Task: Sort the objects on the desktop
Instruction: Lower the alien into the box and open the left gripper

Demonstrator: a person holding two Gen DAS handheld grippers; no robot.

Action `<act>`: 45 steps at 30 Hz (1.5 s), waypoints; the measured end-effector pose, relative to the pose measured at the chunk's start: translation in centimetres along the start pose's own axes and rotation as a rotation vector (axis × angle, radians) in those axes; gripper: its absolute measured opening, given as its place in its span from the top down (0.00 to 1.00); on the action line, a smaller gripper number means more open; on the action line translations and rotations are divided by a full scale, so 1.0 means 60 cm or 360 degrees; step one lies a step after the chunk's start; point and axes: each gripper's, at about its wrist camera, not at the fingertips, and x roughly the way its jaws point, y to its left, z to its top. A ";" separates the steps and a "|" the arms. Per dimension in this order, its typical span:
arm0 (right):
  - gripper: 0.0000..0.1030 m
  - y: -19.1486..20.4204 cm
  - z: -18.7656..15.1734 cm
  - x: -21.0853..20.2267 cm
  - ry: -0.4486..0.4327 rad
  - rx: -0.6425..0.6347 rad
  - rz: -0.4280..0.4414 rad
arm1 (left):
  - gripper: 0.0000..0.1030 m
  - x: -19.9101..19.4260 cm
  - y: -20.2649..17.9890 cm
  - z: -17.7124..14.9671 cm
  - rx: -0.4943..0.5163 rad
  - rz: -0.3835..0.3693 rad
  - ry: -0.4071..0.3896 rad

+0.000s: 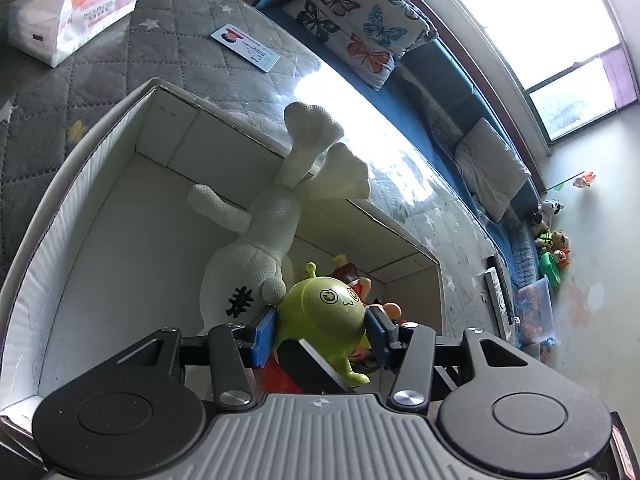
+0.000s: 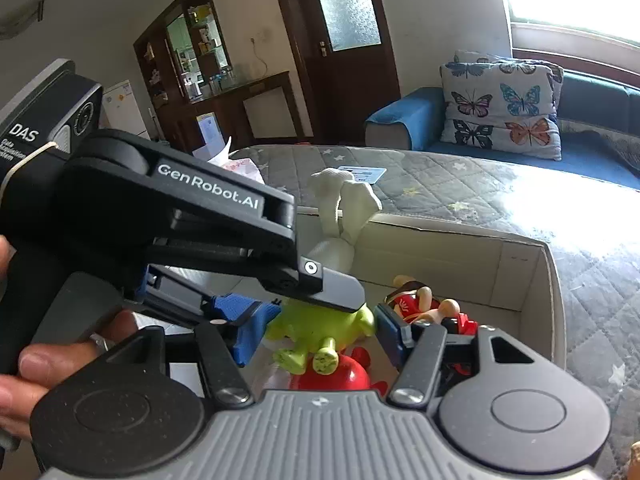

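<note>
The green alien toy sat low inside the white cardboard box, pinched between the blue pads of the left gripper. A white knitted plush leaned head-down beside it, legs over the box wall. The right gripper hovered just above, spread and holding nothing. The box rested on the grey quilted surface, near a tissue pack.

Window overexposed; glare on table cover; fisheye edges curved
</note>
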 end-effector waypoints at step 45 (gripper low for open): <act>0.35 -0.020 -0.083 -0.217 -0.0203 -0.0019 -0.0220 | 0.52 -0.099 -0.130 -0.156 0.0451 -0.0157 -0.0191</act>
